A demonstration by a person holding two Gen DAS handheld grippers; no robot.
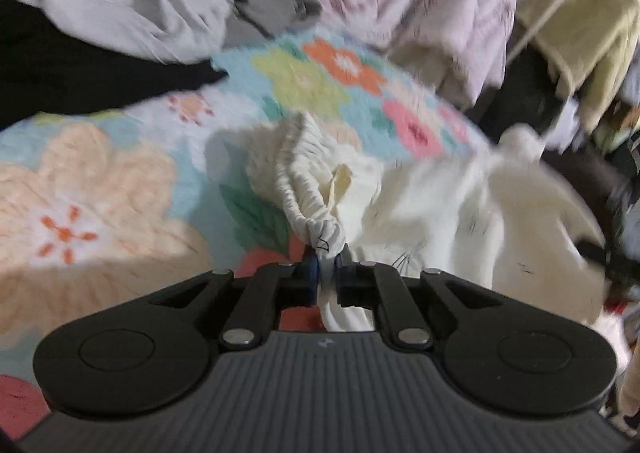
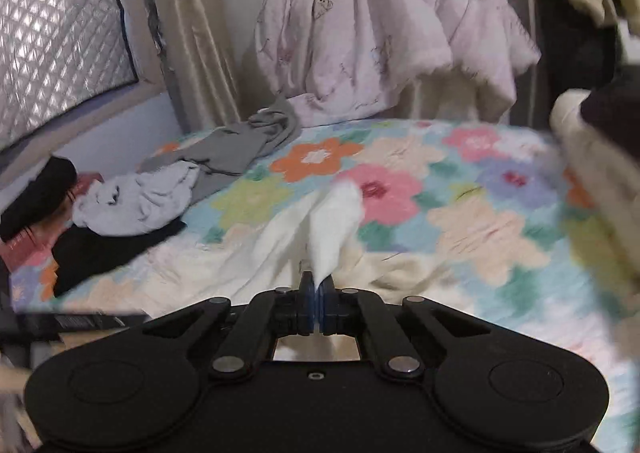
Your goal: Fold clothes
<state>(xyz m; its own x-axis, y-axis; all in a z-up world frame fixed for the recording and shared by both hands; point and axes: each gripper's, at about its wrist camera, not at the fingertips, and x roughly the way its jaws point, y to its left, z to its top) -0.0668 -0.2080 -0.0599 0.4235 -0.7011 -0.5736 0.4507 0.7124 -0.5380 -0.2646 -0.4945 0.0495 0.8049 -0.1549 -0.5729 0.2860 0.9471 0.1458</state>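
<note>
Garment [image 1: 420,189] pinched in both tongs [image 1: 327,265] [image 2: 319,289].

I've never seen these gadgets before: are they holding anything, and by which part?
Both grip the same cream garment. The left gripper pinches its gathered elastic waistband; the right gripper pinches a corner of its fabric.

one cream garment [image 1: 420,193], perhaps four heaped clothes, two claws [image 1: 327,273] [image 2: 318,303]

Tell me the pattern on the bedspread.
The bedspread has big multicoloured flowers on light blue, clearest in the right wrist view.
</note>
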